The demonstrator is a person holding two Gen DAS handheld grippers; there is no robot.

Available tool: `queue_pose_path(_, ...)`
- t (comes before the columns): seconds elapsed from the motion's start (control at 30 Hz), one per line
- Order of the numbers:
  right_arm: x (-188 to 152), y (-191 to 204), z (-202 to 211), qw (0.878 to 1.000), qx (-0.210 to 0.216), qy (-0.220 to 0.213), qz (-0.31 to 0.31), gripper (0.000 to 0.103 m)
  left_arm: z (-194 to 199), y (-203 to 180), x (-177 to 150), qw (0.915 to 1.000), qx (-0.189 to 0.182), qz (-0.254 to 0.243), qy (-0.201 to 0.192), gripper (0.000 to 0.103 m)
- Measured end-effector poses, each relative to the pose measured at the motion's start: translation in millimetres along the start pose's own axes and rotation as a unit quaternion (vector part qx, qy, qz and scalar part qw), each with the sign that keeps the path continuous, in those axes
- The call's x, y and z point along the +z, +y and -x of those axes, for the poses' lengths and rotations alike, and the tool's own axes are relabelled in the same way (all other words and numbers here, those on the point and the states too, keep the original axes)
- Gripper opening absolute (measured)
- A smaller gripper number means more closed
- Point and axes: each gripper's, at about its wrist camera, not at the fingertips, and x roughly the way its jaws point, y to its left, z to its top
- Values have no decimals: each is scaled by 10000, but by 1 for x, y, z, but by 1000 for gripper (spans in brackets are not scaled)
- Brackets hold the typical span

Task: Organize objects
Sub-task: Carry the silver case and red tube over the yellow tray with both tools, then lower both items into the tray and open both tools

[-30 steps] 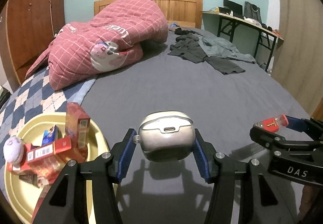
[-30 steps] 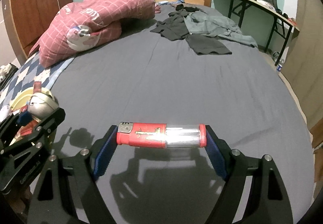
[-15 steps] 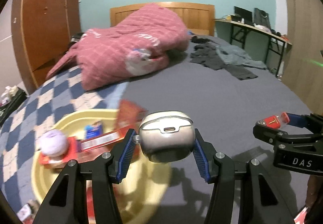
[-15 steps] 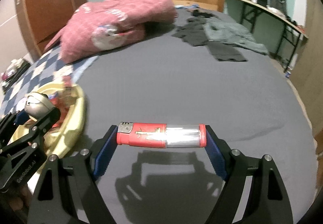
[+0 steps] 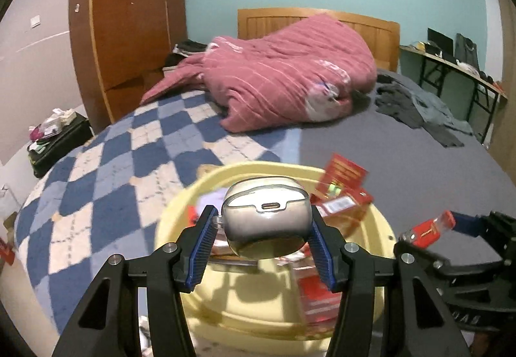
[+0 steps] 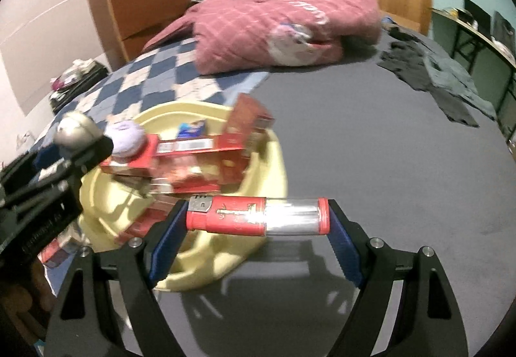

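My left gripper (image 5: 262, 237) is shut on a silver earbud case (image 5: 266, 218) and holds it above the yellow basin (image 5: 380, 228) on the bed. My right gripper (image 6: 258, 221) is shut on a red and clear lighter (image 6: 258, 216), held crosswise just right of the basin (image 6: 274, 170). The basin holds several red boxes (image 6: 183, 150), a purple ball (image 6: 124, 138) and a blue packet (image 6: 190, 128). The right gripper with the lighter (image 5: 430, 229) shows at the right in the left wrist view. The left gripper with the case (image 6: 75, 130) shows at the left in the right wrist view.
A pink quilt (image 5: 283, 83) lies heaped at the head of the bed. Dark clothes (image 5: 416, 105) lie on the grey sheet (image 6: 387, 147). A checked blanket (image 5: 113, 170) covers the left side. A wooden wardrobe (image 5: 125, 31) stands at the left, a desk (image 5: 451, 63) at the right.
Both grippers have swung left toward the basin. The earbud case is now over the basin and the lighter is beside its right rim. Both grips are unchanged.
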Motion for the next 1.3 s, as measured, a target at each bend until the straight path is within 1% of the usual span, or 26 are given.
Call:
queue_pose_path(0.17,4,18,-7,9999,76,0,144,82,-5,10,-3,9999,26,89,83,54)
queue_pose_path(0.3,1,24,-21,9997,85,55,234,82,-26,20,-13,9991,-11,267,328,54)
queue_pose_path(0.37,-2,25,-27,9996,108,51,259,82,-40,30,-13,9986,-30,315,422,54)
queue_pose_path(0.5,-5,31,-38,9993,202,91,301,82,-51,30,-17,9981,-76,285,533,54)
queue_pose_path(0.63,-7,39,-44,9990,197,98,380,82,-61,37,-19,9970,-94,427,631,54)
queue_pose_path(0.8,-9,44,-52,9987,189,138,445,82,-69,44,-24,9968,-73,481,639,54)
queue_pose_path(1.03,-14,48,-61,9987,192,153,438,82,-85,53,-33,9943,-95,662,829,54)
queue_pose_path(1.3,-12,46,-65,9989,172,145,420,82,-93,53,-35,9946,-77,587,849,54)
